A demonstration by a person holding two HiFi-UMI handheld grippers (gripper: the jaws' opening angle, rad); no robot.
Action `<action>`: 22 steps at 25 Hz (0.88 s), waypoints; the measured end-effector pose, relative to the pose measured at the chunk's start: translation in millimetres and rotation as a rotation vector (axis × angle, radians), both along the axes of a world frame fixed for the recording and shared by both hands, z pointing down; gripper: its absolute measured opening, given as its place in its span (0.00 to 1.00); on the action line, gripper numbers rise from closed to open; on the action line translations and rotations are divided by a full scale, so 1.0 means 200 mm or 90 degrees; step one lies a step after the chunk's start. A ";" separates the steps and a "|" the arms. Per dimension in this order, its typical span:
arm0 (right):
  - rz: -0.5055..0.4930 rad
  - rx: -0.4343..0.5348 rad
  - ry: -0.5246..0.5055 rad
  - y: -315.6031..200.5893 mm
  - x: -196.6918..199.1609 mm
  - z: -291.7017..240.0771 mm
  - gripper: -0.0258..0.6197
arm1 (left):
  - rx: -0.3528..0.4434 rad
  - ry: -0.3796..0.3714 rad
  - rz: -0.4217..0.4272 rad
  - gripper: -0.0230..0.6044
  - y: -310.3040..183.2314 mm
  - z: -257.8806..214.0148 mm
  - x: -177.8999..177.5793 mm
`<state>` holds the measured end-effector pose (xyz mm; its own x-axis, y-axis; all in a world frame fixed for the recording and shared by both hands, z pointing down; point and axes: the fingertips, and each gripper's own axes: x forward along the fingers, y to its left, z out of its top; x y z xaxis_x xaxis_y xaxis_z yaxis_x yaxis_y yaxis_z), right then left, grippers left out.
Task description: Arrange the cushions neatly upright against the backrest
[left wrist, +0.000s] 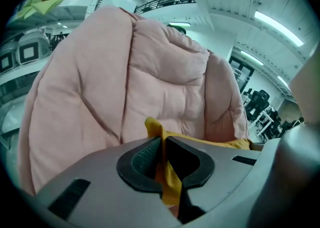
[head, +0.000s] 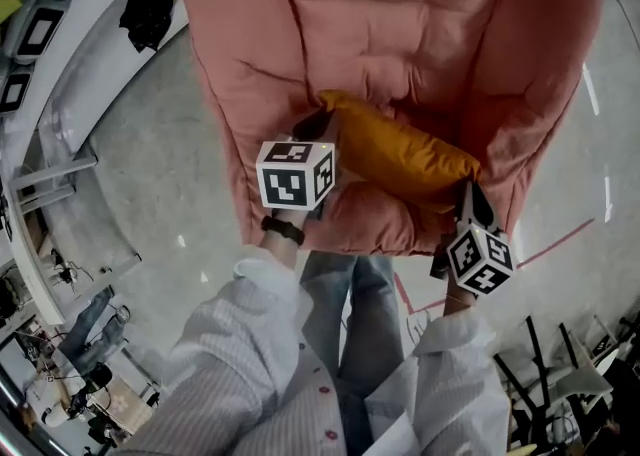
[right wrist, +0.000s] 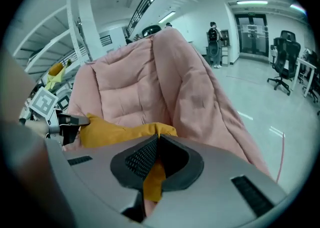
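Looking down through the head view, I see white benches (head: 60, 64) at the far left, then bare grey floor (head: 150, 194). Next comes the left gripper (head: 313, 127), its marker cube (head: 295, 174) facing up at me above a black wristband (head: 283, 230) and a pale sleeve (head: 250, 334). In the left gripper view its jaws (left wrist: 162, 159) are nearly together, pinching a thin fold of yellow fabric: the left corner of the mustard cushion (head: 400, 154).

That cushion stretches between my two tools across the front of the pink padded chair (head: 240, 64), slanting from upper left to lower right in the head view. It lies lengthwise rather than upright, and the backrest (left wrist: 150, 62) rises behind it without the cushion leaning on it. I cannot tell whether its underside touches the seat.

Further right, the right gripper (head: 472, 196) has the cushion's other corner. Its own view shows the jaws (right wrist: 155, 164) closed tight on a tuck of the same yellow cloth, and across the cushion (right wrist: 115, 132) I can make out the left gripper (right wrist: 67, 122) at the far corner.

Right of the chair, a red line (head: 560, 241) crosses the floor, and black chair frames (head: 560, 374) crowd the lower right corner. In the right gripper view a person (right wrist: 214, 42) stands far back near glass doors (right wrist: 255, 32).
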<state>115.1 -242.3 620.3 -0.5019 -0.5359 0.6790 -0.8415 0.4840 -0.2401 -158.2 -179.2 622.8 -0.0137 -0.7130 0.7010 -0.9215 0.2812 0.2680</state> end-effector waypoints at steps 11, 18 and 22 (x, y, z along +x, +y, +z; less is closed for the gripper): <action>-0.081 0.037 0.009 -0.24 -0.31 0.02 0.07 | 0.003 0.025 -0.073 0.11 0.06 0.04 -0.20; -0.117 0.052 0.029 -0.36 -0.43 0.06 0.07 | -0.004 0.034 -0.074 0.11 0.03 0.07 -0.26; -0.137 0.056 0.043 -0.42 -0.50 0.08 0.07 | -0.013 0.038 -0.075 0.11 0.02 0.09 -0.29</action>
